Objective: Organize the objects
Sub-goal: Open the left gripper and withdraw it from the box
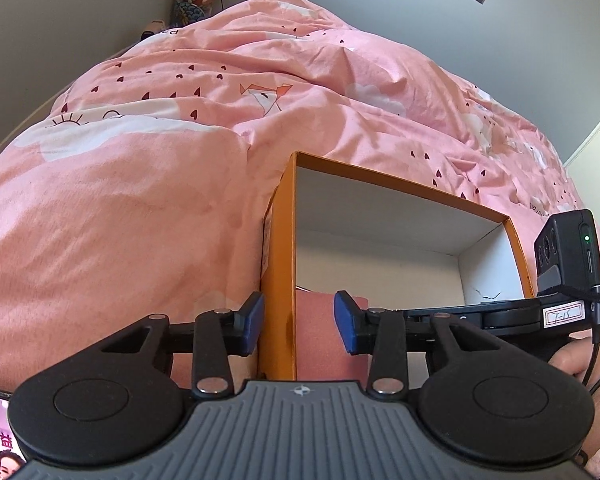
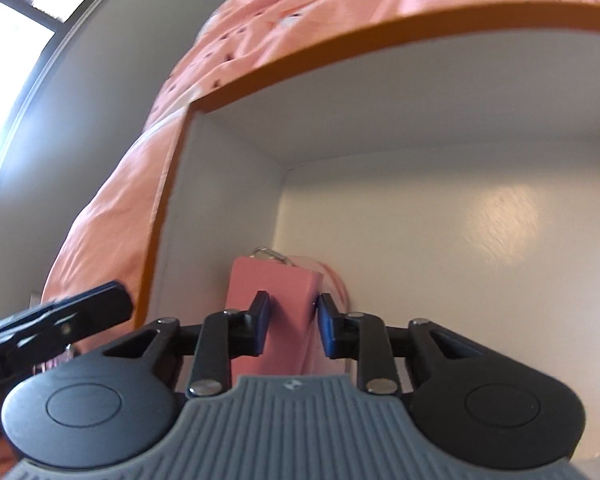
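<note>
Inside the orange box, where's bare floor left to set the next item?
The box floor is bare from the pink item across to the far walls. It is crowded only at the near-left corner, where the right tongs grip that item beside the left tongs straddling the wall.

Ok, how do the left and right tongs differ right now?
The left tongs straddle the orange cardboard box wall, one pad outside and one inside. The right tongs sit wholly inside, flanking the pink rectangular block. The left tongs gape wider; the right tongs sit close, though contact is unclear. Both have blue pads.
</note>
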Motion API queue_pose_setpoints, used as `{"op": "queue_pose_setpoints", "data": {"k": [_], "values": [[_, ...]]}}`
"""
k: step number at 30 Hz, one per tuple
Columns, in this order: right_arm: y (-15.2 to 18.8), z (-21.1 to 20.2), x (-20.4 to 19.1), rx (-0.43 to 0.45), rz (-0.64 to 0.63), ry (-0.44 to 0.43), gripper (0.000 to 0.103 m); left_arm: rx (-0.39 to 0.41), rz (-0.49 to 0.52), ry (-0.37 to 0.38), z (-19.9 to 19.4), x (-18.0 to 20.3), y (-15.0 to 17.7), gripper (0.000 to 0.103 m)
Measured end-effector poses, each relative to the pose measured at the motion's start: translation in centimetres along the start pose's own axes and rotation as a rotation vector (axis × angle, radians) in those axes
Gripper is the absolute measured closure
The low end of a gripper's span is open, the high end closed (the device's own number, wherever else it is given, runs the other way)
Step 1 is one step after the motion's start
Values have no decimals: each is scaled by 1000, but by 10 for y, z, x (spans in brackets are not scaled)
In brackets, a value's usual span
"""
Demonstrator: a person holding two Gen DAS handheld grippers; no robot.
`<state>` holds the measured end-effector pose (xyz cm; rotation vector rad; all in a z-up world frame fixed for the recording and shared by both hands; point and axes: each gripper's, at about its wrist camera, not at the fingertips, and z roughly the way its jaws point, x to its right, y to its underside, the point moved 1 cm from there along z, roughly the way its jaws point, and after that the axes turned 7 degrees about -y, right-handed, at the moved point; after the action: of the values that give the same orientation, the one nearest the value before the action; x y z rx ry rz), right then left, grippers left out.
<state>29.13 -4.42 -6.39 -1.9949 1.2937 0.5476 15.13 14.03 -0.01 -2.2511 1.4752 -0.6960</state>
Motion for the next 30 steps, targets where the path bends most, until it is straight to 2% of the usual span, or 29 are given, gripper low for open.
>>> {"op": "queue_pose_setpoints", "data": {"k": [3,6,9,15,19,25,30], "values": [[-9,6,-8,-64,-80,10,78,0,-4,9,-1,-1,0,58],[-13,10,1,-103,-16,17,78,-4,5,15,-1,1,1,58],[-5,9,3,-92,-18,46,77,-13,25,18,-2,5,3,58],[5,-7,-10,-41,-97,121,72,6,72,24,-13,19,10,58],[18,-27,-27,29,-172,171,69,45,114,27,-30,34,21,58],[53,-72,-43,154,-225,215,68,85,207,42,-51,58,50,58],[93,-102,-49,241,-241,248,68,73,265,66,-54,68,78,58]]}}
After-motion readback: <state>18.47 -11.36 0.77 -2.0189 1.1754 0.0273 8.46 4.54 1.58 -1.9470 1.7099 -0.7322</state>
